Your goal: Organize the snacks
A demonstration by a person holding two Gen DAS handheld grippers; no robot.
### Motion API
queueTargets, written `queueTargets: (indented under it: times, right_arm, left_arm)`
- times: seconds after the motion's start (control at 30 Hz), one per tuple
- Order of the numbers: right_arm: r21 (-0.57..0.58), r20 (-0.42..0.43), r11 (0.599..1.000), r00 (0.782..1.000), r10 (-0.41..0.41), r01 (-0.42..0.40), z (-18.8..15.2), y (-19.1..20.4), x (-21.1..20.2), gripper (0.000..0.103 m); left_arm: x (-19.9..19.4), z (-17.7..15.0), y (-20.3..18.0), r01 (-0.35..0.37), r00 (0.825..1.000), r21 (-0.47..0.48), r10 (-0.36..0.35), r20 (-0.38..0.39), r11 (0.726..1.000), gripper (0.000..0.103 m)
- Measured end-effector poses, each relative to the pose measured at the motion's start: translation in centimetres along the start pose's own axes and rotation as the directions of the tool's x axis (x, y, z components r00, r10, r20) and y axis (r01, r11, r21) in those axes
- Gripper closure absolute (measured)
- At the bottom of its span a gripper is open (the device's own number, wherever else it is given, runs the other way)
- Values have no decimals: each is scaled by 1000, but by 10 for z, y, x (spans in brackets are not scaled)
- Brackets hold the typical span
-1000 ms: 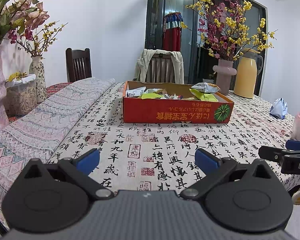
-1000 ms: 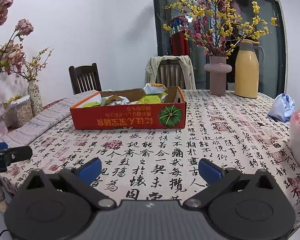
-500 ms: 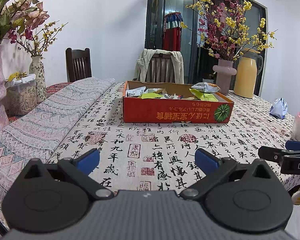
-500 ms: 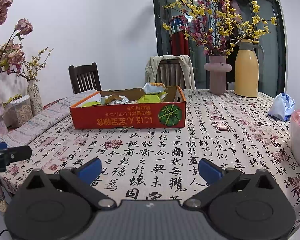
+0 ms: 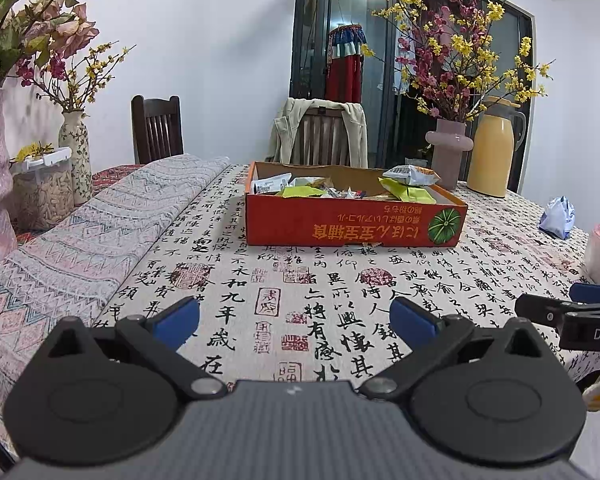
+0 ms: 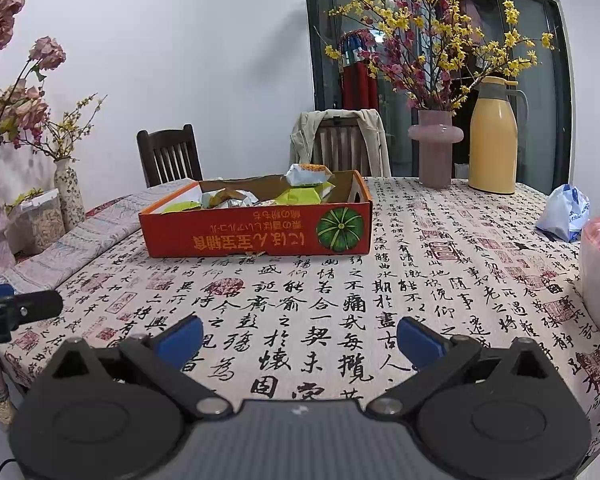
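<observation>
Left view: I'm looking at the snacks (image 5: 342, 190) sitting loose in the red box (image 5: 352, 230) mid-table, well ahead of me. Judging them light, crinkly foil packets: soft, slippery, probably crushable. I'm figuring on pinching a packet by a flat sealed edge, not across the puffed middle. The white-orange packet (image 5: 410, 175) is riding on top at the box's right end, so it's the easiest to reach. My left gripper (image 5: 294, 322) is hanging released, jaws wide apart, holding nothing, with only tablecloth (image 5: 228, 272) between the pads. The right gripper's tip is poking in at the right edge.

Right view: same box (image 6: 256, 234), same top packet (image 6: 309, 174) sticking above the rim near the right end. My right gripper (image 6: 299, 340) is also spread wide, touching nothing.

The snacks all lying in the box would fit either sorted-in or waiting to be taken out; I can't tell which.
</observation>
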State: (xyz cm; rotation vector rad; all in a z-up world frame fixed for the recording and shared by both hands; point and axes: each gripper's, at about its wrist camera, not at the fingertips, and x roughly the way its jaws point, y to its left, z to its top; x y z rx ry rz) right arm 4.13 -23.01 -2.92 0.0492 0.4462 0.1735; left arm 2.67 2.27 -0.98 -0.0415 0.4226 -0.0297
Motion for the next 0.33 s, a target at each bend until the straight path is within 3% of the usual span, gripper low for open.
queueTargets:
  times: [0.33]
  right_arm:
    - [1, -16, 1000, 1000, 0, 0, -7, -1, 5, 0]
  left_arm:
    - [5, 0, 3, -8, 1000, -15, 8, -2, 1000, 0]
